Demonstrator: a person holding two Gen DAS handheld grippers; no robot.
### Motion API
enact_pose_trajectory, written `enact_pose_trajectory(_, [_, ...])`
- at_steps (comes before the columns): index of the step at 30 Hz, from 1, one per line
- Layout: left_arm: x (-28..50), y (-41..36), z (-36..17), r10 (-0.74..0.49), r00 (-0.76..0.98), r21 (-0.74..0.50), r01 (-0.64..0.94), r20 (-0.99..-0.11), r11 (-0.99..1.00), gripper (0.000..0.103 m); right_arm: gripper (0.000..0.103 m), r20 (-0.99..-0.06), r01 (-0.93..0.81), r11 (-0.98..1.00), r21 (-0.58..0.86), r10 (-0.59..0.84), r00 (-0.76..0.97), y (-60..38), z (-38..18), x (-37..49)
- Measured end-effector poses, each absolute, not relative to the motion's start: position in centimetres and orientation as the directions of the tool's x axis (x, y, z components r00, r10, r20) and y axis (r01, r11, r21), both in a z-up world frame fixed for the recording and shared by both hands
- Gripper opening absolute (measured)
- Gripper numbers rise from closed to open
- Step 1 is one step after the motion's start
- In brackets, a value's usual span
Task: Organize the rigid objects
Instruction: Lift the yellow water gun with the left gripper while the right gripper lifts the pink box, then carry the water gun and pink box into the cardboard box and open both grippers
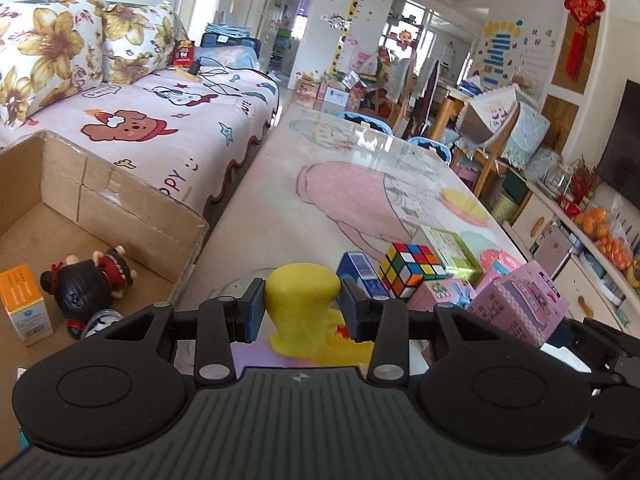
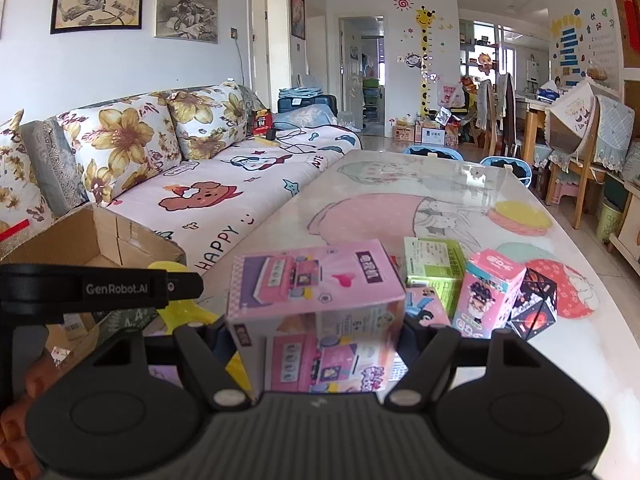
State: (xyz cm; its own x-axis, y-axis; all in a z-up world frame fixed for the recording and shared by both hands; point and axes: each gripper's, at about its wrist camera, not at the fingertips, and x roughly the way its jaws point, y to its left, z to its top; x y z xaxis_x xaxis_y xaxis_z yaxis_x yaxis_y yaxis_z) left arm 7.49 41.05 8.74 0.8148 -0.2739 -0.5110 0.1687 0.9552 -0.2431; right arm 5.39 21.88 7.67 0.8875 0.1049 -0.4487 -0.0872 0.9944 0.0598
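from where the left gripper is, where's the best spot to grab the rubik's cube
Take the cube across two opposite flat faces, coming from above: it stands on a corner edge, wedged between the blue box and green box, so its sides look crowded.

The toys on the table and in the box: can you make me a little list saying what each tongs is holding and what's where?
left tongs: shut on the yellow toy
right tongs: shut on the pink box
cardboard box: holds a doll and an orange carton
table: Rubik's cube, green box, more small boxes
place: living room, sofa beside table
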Motion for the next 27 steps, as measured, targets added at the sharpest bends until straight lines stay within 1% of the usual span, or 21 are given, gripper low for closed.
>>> enact_pose_trajectory(9, [7.2,42.7,9.8,-0.266,0.851,-0.316,0.125,-0.454,0.94,0.048,0.075,-0.424,-0.143,0.99,0.016,0.136,0.895,25.1,8.5,5.5])
enact_pose_trajectory(13, [6.9,44.2,10.5,-0.261,0.869,-0.356,0.107,-0.42,0.928,0.048,0.075,-0.417,-0.177,0.984,0.018,0.168,0.893,26.5,8.9,5.6])
enact_pose_trajectory(21, [5.6,46.5,11.3,-0.195,0.907,-0.383,0.041,-0.372,0.923,0.048,0.075,-0.421,-0.302,0.953,0.036,0.288,0.86,30.9,8.9,5.2])
enact_pose_trajectory(27, [4.9,48.5,11.3,-0.092,0.921,-0.397,-0.072,-0.378,0.915,0.048,0.075,-0.413,-0.414,0.909,0.043,0.394,0.821,34.9,8.9,4.8])
